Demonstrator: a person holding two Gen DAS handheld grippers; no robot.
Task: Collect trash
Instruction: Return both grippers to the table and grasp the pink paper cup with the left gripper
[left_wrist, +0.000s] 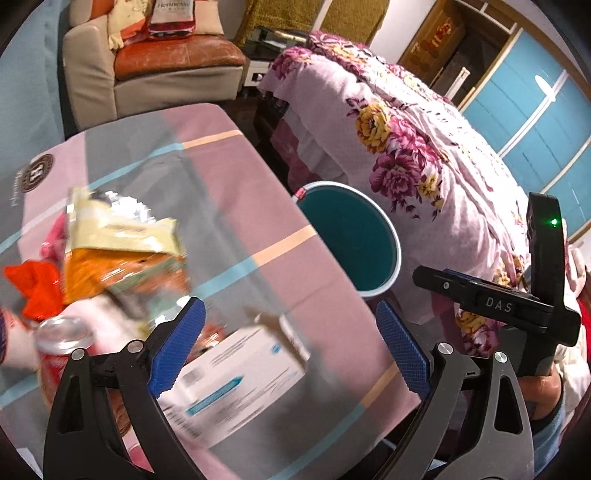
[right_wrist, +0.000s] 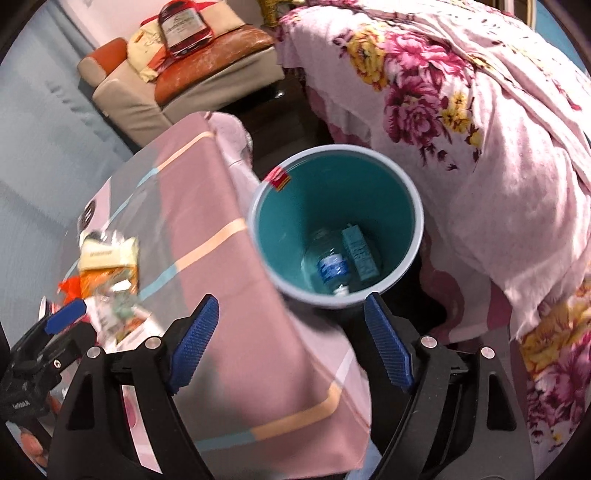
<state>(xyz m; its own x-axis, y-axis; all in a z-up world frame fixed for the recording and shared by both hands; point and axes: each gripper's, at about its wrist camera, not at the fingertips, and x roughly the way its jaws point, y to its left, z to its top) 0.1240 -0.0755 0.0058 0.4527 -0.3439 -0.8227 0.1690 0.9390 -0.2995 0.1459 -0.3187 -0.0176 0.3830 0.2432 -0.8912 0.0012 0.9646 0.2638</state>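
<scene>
Both empty and spread: left gripper (left_wrist: 288, 343) should straddle the white box (left_wrist: 236, 380) squarely; right gripper (right_wrist: 288, 343) waits over the bin (right_wrist: 413, 206).

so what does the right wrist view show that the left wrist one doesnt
Only the right wrist view looks down into the trash bin: a plastic bottle and a teal carton lie at its bottom. Only the left wrist view shows the white box lying between the open left gripper fingers, and the soda can at the left edge. Both show the pink checked tablecloth, the snack wrappers, the floral bedspread and the armchair. The right gripper is open and empty, near the bin.
</scene>
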